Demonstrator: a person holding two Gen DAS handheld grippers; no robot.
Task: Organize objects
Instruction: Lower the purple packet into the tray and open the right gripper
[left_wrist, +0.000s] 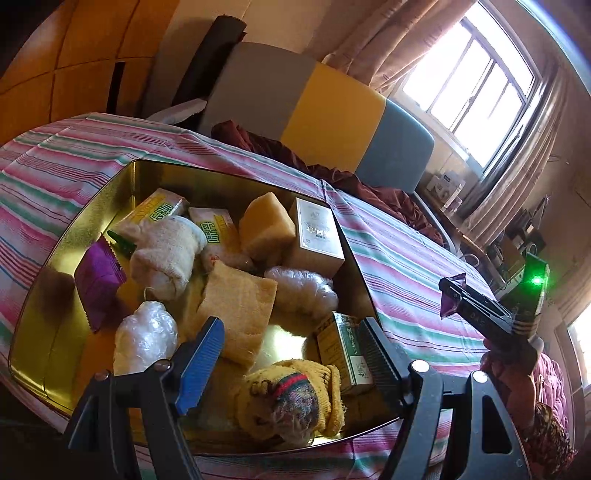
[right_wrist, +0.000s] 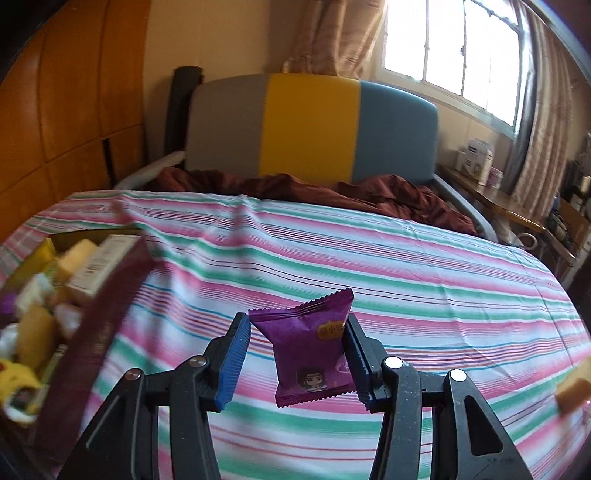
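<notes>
A gold metal tin (left_wrist: 55, 258) lies on the striped bedsheet (left_wrist: 406, 266), filled with boxes, sponges, rolled socks, plastic-wrapped bundles and a purple packet (left_wrist: 98, 284). My left gripper (left_wrist: 288, 354) is open and empty, hovering over the tin's near end above a yellow sock roll (left_wrist: 291, 398). My right gripper (right_wrist: 295, 358) is shut on a purple snack packet (right_wrist: 308, 343) and holds it above the sheet, right of the tin (right_wrist: 92, 332). It also shows in the left wrist view (left_wrist: 452, 295), out to the right of the tin.
A grey, yellow and blue headboard (right_wrist: 310, 125) and a crumpled maroon blanket (right_wrist: 332, 192) lie at the far end of the bed. A yellow sponge piece (right_wrist: 574, 391) lies on the sheet at the right. A cluttered side table (right_wrist: 498, 199) stands under the window.
</notes>
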